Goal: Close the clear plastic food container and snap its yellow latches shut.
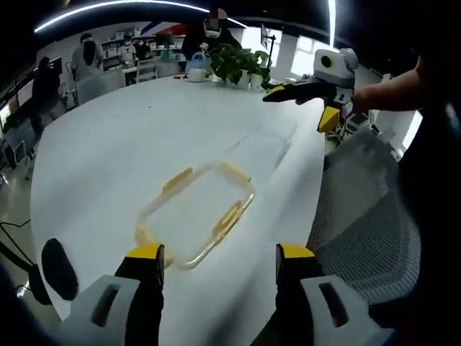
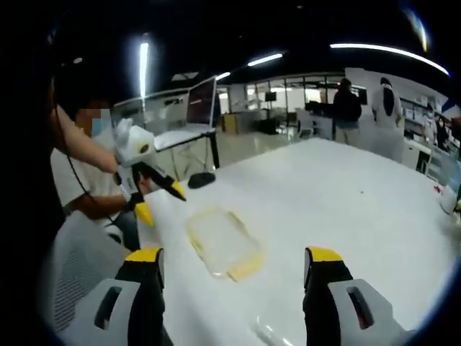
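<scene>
Both tongs, left (image 1: 220, 261) and right (image 2: 234, 268), hover wide and empty over the container (image 1: 194, 213); lid seemingly on, so next comes pressing its yellow latches (image 1: 227, 218).

From my left gripper (image 1: 220, 263), the food container (image 1: 196, 213) lies on the counter (image 1: 108, 151) just ahead, near its edge, a mesh chair (image 1: 364, 223) to the right. The right gripper (image 1: 306, 97) hovers beyond it, above the counter's edge. Potted plants (image 1: 241, 65) stand at the counter's far end, with people behind them.
</scene>
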Motion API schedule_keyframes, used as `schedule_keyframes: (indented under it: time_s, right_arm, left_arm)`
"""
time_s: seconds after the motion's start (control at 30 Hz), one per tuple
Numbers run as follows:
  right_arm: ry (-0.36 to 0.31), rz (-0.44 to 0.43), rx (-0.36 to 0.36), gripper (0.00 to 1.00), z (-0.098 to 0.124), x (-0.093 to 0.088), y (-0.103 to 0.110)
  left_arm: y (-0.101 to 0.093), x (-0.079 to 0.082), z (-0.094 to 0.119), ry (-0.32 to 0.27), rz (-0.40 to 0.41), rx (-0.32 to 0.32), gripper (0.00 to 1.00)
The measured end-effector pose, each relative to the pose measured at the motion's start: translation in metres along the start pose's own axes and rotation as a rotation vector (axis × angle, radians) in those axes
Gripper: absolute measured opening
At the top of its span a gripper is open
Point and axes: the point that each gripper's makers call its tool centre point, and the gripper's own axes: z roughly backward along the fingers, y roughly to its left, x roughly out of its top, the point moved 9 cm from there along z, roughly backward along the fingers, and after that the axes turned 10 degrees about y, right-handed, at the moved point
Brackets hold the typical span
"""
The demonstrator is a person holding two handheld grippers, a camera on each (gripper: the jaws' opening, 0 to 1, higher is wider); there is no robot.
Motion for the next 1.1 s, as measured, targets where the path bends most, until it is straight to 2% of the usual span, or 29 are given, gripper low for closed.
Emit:
schedule_keyframes:
  time_s: [0.37, 0.67, 1.1]
  right_arm:
    - [0.046, 0.052, 0.027, 0.79, -0.017, 0.009, 0.001]
    - [0.102, 0.104, 0.056, 0.79, -0.029, 0.009, -0.001]
    - [0.172, 0.160, 0.090, 0.77, -0.042, 0.007, -0.002]
  left_arm:
    - [0.019, 0.001, -0.002, 0.038, -0.069, -0.032, 0.62]
    - [0.030, 0.000, -0.004, 0.084, -0.131, -0.045, 0.62]
    - [0.042, -0.003, -0.009, 0.125, -0.177, -0.056, 0.62]
